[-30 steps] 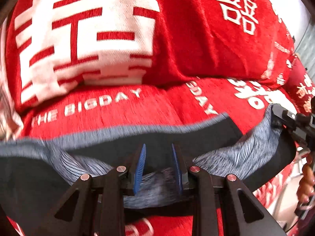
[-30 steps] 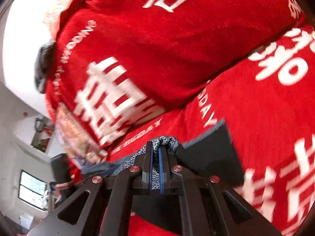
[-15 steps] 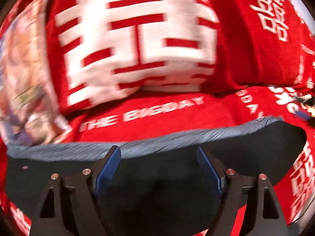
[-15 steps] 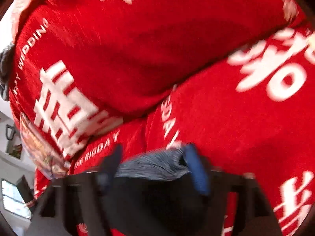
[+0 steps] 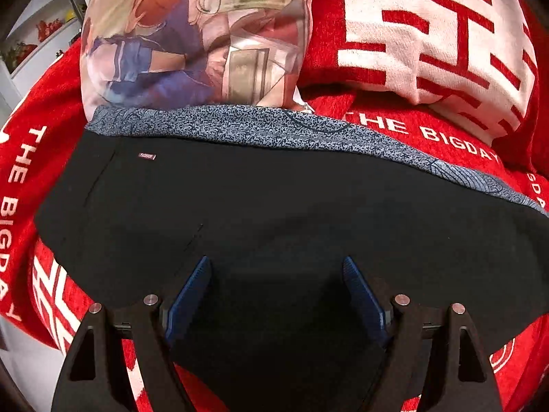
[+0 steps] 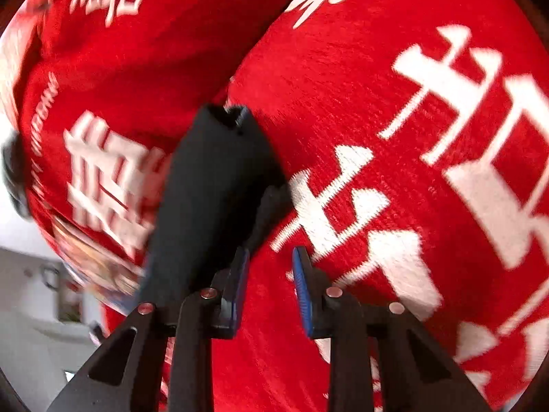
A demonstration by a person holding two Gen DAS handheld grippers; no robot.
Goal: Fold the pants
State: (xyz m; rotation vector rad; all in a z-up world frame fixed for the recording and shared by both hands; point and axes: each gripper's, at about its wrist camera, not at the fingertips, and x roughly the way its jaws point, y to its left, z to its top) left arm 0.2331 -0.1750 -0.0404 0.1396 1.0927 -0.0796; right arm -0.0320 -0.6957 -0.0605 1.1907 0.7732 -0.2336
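Left claw point(image 5: 276, 295): jaws wide apart, blue pads clear of any cloth, nothing gripped; poised over the black pants point(image 5: 274, 213).

Right claw point(image 6: 271, 285): jaws part open and lately closing, with only the red cover point(image 6: 360, 110) seen in the gap; nothing gripped. The left pad stands just beside the pants' edge; whether it touches cannot be told.

Pants: laid flat across the red cover with white lettering, grey-blue patterned waistband point(image 5: 240, 127) at the far edge, a small label point(image 5: 147, 156) near the far left corner.

Left wrist view only: printed cushion point(image 5: 192, 34) touching the waistband's far side, red cushion with a white character point(image 5: 435, 34) beside it.

Right wrist view only: the pants as a narrow dark strip point(image 6: 209, 185) running away from the claw, left of its jaws; picture blurred.
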